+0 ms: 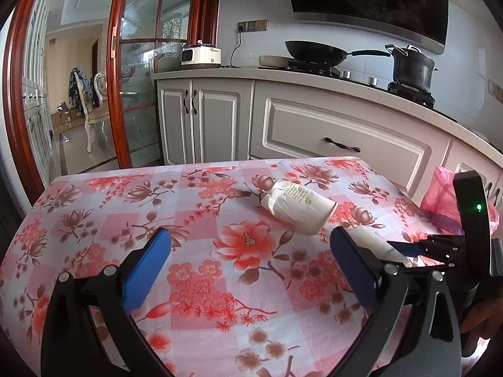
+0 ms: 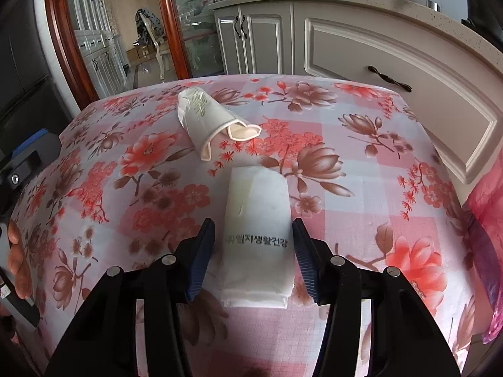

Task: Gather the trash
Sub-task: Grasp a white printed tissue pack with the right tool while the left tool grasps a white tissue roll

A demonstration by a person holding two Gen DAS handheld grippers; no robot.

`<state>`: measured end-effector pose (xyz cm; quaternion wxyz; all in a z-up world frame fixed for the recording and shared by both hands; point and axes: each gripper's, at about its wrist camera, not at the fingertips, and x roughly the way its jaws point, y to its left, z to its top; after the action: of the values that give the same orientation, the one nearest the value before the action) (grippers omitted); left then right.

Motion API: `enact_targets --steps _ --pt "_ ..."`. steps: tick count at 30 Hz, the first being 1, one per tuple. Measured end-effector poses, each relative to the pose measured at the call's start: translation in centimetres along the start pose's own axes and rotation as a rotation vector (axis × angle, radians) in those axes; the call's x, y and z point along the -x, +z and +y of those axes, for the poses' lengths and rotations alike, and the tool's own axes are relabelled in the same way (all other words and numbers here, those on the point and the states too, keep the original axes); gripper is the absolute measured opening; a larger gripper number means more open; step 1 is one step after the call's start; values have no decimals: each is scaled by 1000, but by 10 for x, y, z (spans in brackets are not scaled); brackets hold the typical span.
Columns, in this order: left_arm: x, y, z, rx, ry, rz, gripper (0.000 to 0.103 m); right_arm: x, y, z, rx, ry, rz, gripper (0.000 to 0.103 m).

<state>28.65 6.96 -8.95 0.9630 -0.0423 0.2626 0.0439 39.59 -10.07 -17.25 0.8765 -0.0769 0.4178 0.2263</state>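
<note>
A crushed white paper cup (image 1: 297, 207) lies on its side on the floral tablecloth (image 1: 157, 220); it also shows in the right wrist view (image 2: 207, 119). A flat white packet with printed Korean text (image 2: 256, 232) lies nearer. My right gripper (image 2: 253, 245) is open, its blue fingers on either side of the packet, close to its edges, not closed on it. My left gripper (image 1: 251, 245) is open and empty above the cloth, short of the cup. The right gripper and packet (image 1: 374, 243) show at the right of the left wrist view.
A pink plastic bag (image 2: 490, 220) hangs at the table's right edge, also in the left wrist view (image 1: 446, 198). Grey kitchen cabinets (image 1: 314, 125) stand just behind the table, with a wok (image 1: 317, 51) and pot (image 1: 411, 67) on the stove. A glass door (image 1: 138, 78) is at the left.
</note>
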Motion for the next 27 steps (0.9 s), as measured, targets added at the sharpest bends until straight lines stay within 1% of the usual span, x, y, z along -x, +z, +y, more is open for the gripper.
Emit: enact_targets --steps 2,4,6,8,12,15,18,22,27 --pt "-3 1 -1 3 -1 14 98 -1 3 0 -4 -1 -3 49" --pt "-9 3 -2 10 3 30 98 -1 5 0 8 -4 -1 39" --pt "-16 7 -3 23 1 41 98 1 4 0 14 -6 -8 35" --pt "-23 11 -6 33 0 54 98 10 1 -3 12 -25 -43 31" --pt "-42 18 -18 42 6 74 98 32 -4 -17 -40 -48 -108 30" --pt "-62 24 -32 56 16 90 98 44 -6 -24 -52 -60 -135 30" --pt "-85 30 -46 68 28 122 98 51 -7 -30 -66 -52 -153 30" --pt "-117 39 -65 79 75 150 98 62 -8 -39 -91 -31 -182 30" --pt "-153 49 -78 91 151 209 98 72 -10 -48 -117 -17 -214 30"
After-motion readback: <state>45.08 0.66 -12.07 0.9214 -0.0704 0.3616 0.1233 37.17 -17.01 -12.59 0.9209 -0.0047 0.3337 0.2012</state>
